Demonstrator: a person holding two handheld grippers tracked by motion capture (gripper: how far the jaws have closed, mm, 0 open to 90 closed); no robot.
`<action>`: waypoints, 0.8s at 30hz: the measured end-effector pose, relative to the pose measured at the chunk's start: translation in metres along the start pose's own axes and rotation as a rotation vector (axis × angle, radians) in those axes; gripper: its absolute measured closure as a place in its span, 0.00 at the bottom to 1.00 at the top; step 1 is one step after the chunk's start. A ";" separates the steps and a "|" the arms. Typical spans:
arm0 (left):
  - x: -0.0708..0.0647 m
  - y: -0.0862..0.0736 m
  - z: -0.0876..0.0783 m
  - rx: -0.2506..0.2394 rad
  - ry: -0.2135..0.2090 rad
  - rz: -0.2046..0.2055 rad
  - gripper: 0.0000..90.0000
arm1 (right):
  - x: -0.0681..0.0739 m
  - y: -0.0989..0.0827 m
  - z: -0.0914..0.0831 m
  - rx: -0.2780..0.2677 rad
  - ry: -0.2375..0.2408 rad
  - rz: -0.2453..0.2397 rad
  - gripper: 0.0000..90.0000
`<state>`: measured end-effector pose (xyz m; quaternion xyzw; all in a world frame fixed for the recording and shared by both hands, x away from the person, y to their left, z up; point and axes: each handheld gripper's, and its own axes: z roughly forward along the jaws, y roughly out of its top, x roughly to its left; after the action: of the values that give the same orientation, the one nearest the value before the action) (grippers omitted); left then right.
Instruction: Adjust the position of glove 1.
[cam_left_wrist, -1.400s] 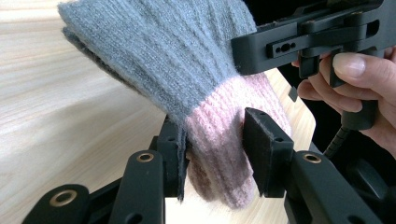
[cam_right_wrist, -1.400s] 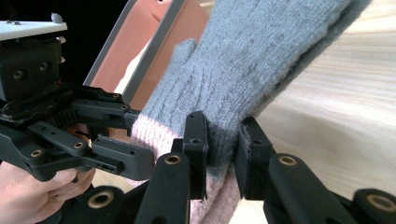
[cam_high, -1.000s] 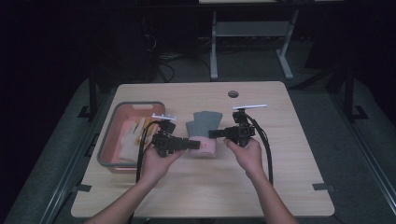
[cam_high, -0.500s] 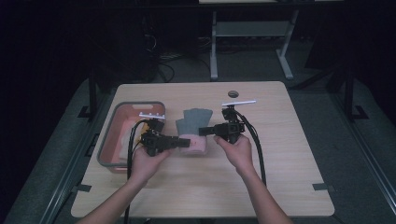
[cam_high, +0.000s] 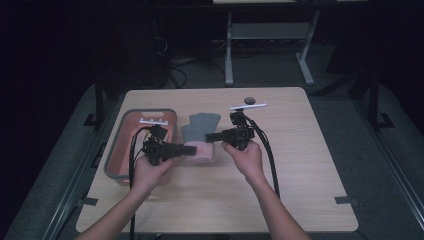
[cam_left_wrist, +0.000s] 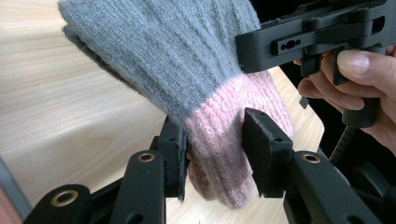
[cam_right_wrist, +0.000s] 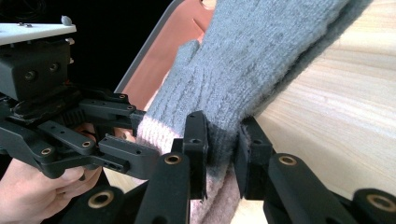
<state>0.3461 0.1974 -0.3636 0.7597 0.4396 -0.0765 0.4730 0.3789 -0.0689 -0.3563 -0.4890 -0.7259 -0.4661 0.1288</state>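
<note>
Grey knit glove with pink ribbed cuff (cam_high: 201, 131) held between both grippers just above wooden table (cam_high: 300, 170), beside the red plastic bin (cam_high: 131, 145); left gripper (cam_left_wrist: 212, 140) pinches cuff, right gripper (cam_right_wrist: 223, 140) clamps grey edge, likely to keep it spread

In the left gripper view the grey knitted glove with a pink cuff (cam_left_wrist: 187, 70) runs off the top edge, so its fingertips cannot be seen, and the left tool (cam_left_wrist: 212, 149) covers part of the cuff's sides. The right gripper view cuts the same glove at the top right corner, and the right tool (cam_right_wrist: 222, 140) hides the strip of knit between its pads. In the high view the small dark round object (cam_high: 249, 100) near the far edge of the light wooden tabletop (cam_high: 300, 165) is too small to identify.
</note>
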 end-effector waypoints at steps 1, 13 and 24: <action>0.001 0.000 -0.001 -0.001 -0.003 -0.001 0.68 | 0.001 0.001 0.000 0.002 0.002 0.001 0.85; 0.007 0.001 -0.017 -0.015 0.007 -0.020 0.69 | 0.011 0.009 0.014 0.004 0.018 -0.009 0.85; 0.023 0.002 -0.039 -0.031 0.014 -0.040 0.72 | 0.025 0.020 0.033 0.013 0.029 -0.026 0.85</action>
<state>0.3497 0.2415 -0.3529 0.7438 0.4590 -0.0739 0.4803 0.3923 -0.0260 -0.3469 -0.4719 -0.7332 -0.4702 0.1365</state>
